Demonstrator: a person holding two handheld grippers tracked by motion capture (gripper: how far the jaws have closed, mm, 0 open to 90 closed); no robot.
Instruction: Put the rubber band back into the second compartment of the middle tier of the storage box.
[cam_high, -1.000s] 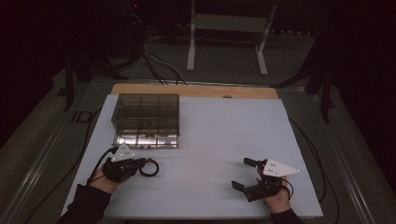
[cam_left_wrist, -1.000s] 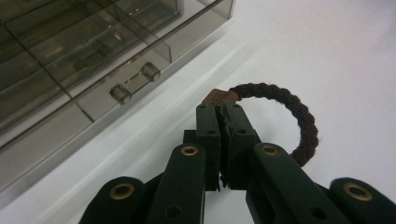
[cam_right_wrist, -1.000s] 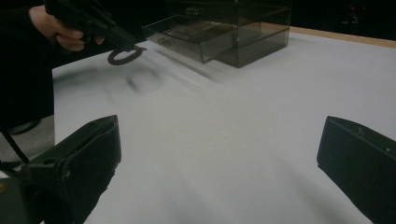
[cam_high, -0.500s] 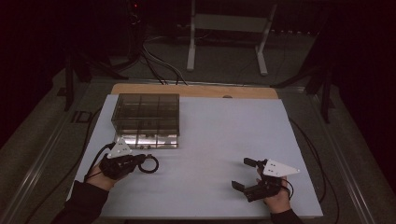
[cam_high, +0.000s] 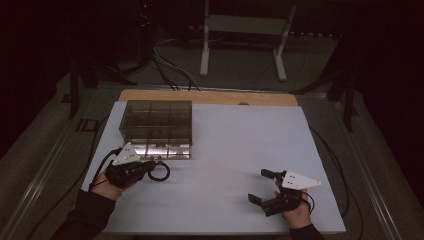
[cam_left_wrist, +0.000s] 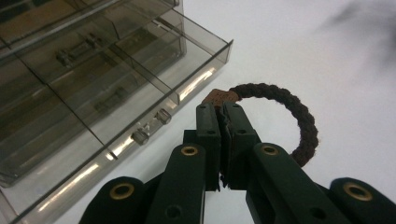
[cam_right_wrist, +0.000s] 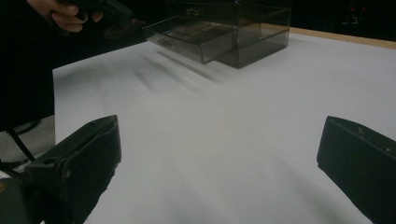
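My left gripper (cam_high: 152, 165) is shut on a dark braided rope ring (cam_high: 161, 172), holding it by its brown band (cam_left_wrist: 220, 96). The ring (cam_left_wrist: 301, 121) hangs just above the white table, off the front corner of the open drawer (cam_left_wrist: 116, 93) of a smoky clear drawer box (cam_high: 157, 120). In the high view, my right gripper (cam_high: 261, 186) stands open near the front right of the table, with nothing between its fingers. In the right gripper view its two black jaws stand wide apart, and the box (cam_right_wrist: 252, 32) with its open drawer (cam_right_wrist: 187, 35) stands far off.
A white sheet (cam_high: 240, 145) covers the table, with a wooden edge (cam_high: 210, 96) at the back. The drawer (cam_high: 162, 149) has empty divided compartments. Cables trail off the left side (cam_high: 97, 150). A metal stand (cam_high: 240, 35) is on the dark floor behind the table.
My left gripper has moved the ring slightly away from the person, closer to the open drawer's front. The right gripper has stayed put.
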